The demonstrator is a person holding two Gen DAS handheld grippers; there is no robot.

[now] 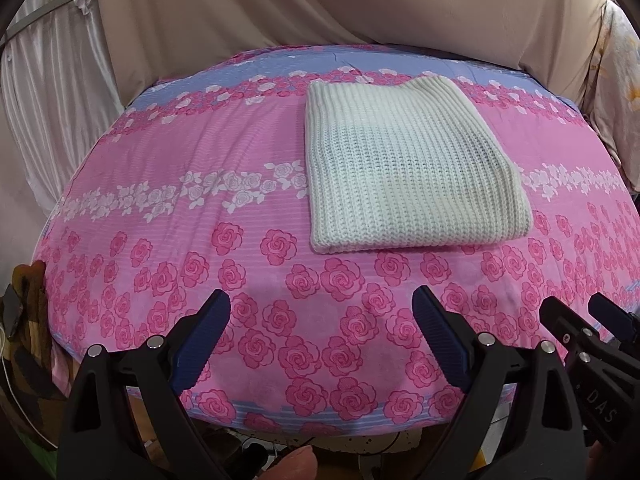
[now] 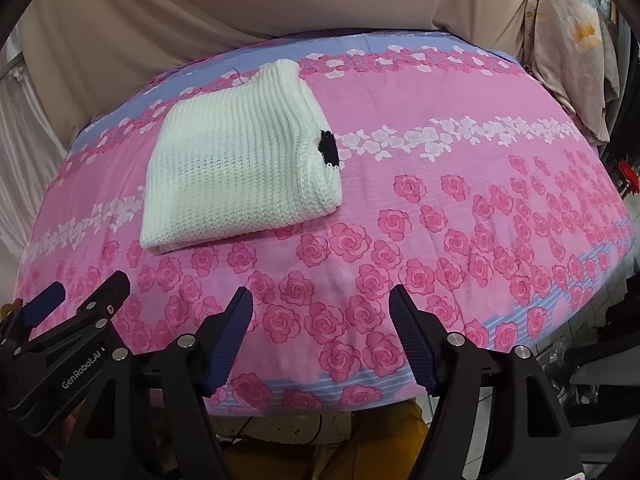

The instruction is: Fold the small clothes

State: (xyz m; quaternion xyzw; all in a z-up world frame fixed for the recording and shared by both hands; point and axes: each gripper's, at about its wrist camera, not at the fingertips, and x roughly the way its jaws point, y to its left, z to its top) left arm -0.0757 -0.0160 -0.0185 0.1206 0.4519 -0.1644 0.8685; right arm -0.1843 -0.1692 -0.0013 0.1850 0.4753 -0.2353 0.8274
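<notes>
Your left gripper (image 1: 322, 300) sits at the bottom of its frame with both blue pads spread wide and nothing between them — under it only the rose-print sheet (image 1: 168, 184). At the lower right of that frame the tip of your right gripper (image 1: 592, 312) pokes in beside it, close but not touching.

In the right wrist view, your right gripper (image 2: 320, 300) fills the bottom centre, fingers likewise wide apart and holding nothing. Your left gripper (image 2: 80, 296) shows at the lower left edge of that frame.

Past the fingers the sheet (image 2: 460, 208) runs on in bands: big pink roses nearest, then a strip of white roses, then plain pink.

Further up lies the sweater (image 1: 404, 168) — white, ribbed knit, folded into a flat rectangle, well clear of both grippers. It sits centre-right in the left view and upper left in the right view (image 2: 240, 160), where a black patch (image 2: 329, 149) shows at its right edge.

Behind the bed hangs a beige cloth (image 1: 320, 0).
</notes>
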